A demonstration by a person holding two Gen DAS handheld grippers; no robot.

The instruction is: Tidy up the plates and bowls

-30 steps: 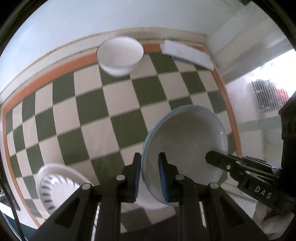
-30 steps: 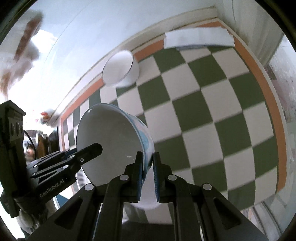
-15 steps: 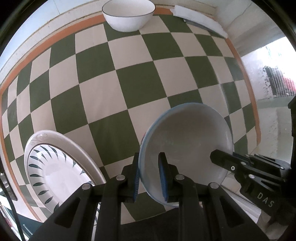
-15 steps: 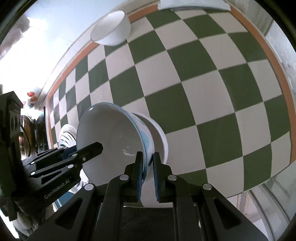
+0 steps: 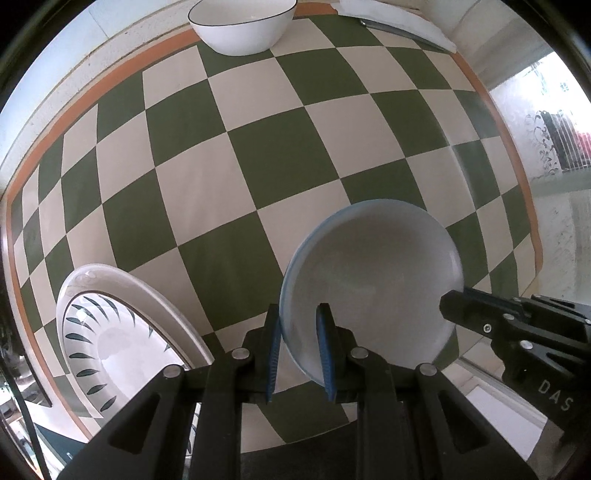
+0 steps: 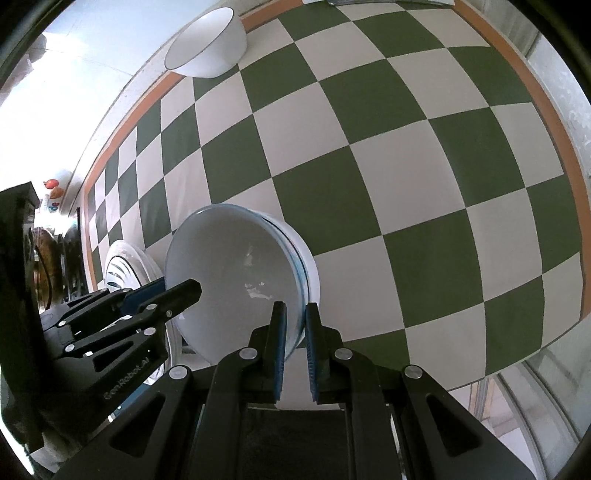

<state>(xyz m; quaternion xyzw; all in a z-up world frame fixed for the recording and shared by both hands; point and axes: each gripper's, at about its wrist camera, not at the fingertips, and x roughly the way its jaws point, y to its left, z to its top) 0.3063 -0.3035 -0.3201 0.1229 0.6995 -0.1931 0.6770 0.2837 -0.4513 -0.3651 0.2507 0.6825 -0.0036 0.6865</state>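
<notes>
Landmark: blue-rimmed bowl (image 5: pixel 373 291), held over the near edge of the checkered bench (image 5: pixel 236 155).

Left of the bowl: patterned plate (image 5: pixel 110 332) lies flat at the bench's near-left corner, close to the orange border, apart from the bowl. Left tongs (image 5: pixel 297 354) are clenched on the bowl's left rim, one pad outside the wall, one inside.

Beyond the bowl: a wide run of green and cream squares lies open up to the white bowl (image 5: pixel 242 26), which sits at the far border by the wall. A folded white cloth (image 5: pixel 395 22) lies beyond and right of the bowl, in the far-right corner.

Right of the bowl: right tongs (image 6: pixel 293 347) grip the opposite rim, fingers pointing along the bench.

View differences: only the right wrist view shows a second white rim (image 6: pixel 308 266) just behind the blue-rimmed bowl; whether they touch I cannot tell. Only the left wrist view shows the plate's whole leaf pattern.
</notes>
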